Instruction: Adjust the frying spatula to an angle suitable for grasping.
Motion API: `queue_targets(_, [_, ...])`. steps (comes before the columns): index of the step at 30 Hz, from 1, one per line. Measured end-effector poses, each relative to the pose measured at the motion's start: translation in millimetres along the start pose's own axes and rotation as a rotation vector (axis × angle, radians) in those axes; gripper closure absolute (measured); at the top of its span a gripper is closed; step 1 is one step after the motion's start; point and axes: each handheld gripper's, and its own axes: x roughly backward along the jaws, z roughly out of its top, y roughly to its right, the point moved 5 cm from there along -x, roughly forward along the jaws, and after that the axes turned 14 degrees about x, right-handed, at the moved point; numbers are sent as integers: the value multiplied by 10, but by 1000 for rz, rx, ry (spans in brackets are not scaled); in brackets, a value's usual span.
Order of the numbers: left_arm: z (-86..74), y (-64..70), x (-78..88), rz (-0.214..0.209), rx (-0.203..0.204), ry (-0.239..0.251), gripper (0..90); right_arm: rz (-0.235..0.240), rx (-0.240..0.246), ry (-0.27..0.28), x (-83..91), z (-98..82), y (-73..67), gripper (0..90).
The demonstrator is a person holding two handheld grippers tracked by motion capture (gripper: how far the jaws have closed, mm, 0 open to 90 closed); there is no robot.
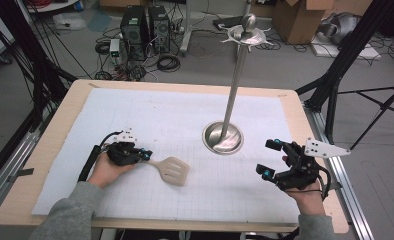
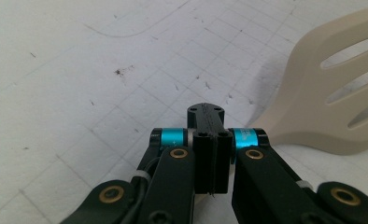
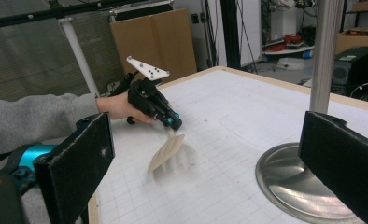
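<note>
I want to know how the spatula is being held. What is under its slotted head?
The beige slotted plastic spatula is clamped by its handle in the left gripper. Its head rests on the white gridded mat; the mat directly beneath is covered.

We see a grey floor strewn with cables, two black computer towers beyond the table's far edge, cardboard boxes at the far right, and black tripod legs.

From above my side, the high view looks forward and down over the whole table. My left gripper view sits close over the mat; my right gripper view looks level across it, sharing the spatula
</note>
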Motion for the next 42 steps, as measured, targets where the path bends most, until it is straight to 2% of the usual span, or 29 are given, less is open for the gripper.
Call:
queue_targets(7, [-45,34,26,-25,-6,3,900,3,2,-1,-18,-4,5,25])
queue_targets(17, [-129,122,91,-47,-53,-17,900,12,2,2,-44,-3,25,26])
queue_targets(20, [-175,134,114,-62,-43,2,900,13,-4,3,-48,0,25,25])
queue_targets(28, [-216,201,158,-66,-74,-24,900,18,-1,6,-68,2,35,25])
queue_targets(42, [-367,344,252,-105,-93,-24,900,37,0,14,-146,24,59,25])
